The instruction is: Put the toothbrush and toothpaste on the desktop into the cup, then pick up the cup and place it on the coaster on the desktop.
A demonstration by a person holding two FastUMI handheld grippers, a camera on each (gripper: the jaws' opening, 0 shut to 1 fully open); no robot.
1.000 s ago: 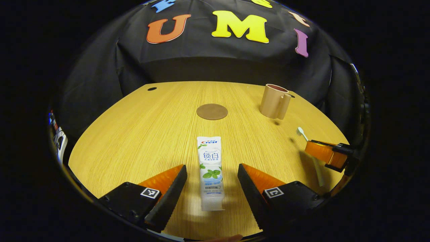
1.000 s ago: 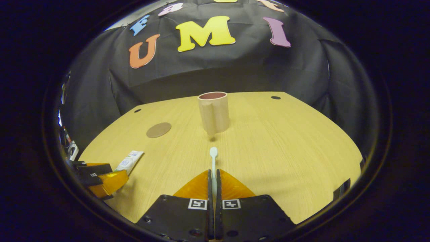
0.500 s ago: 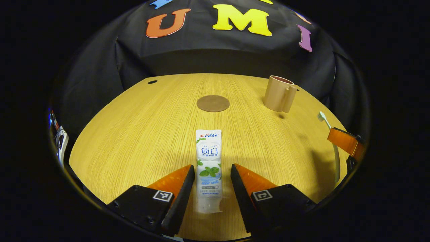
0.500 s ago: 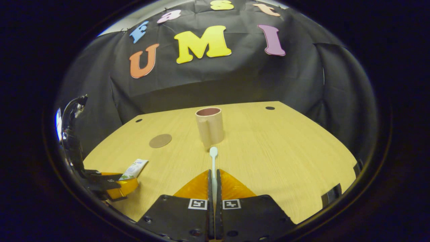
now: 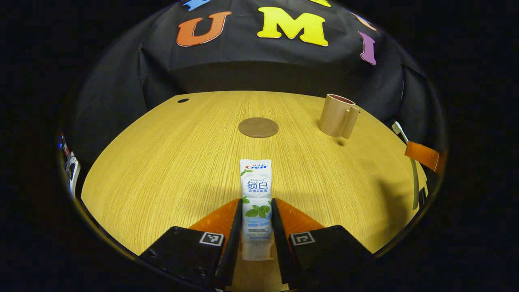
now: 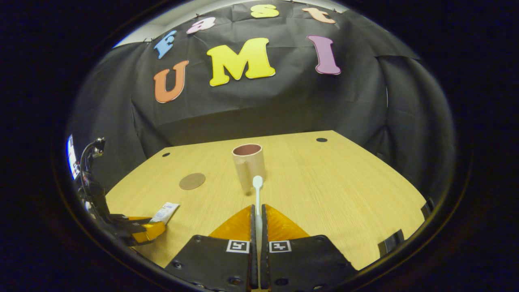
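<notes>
Wooden counter (image 5: 170, 154): both grippers clamp their items.
The left gripper (image 5: 257, 227) jaws pinch the toothpaste tube (image 5: 255, 202) lying flat; the right gripper (image 6: 257, 227) holds the toothbrush (image 6: 257, 194) raised, pointing toward the upright tan cup (image 6: 248, 164).

Toothbrush (image 6: 257, 202) handle hidden between the right hand-held gripper (image 6: 258, 227) fingers — bristles too small to tell.
</notes>
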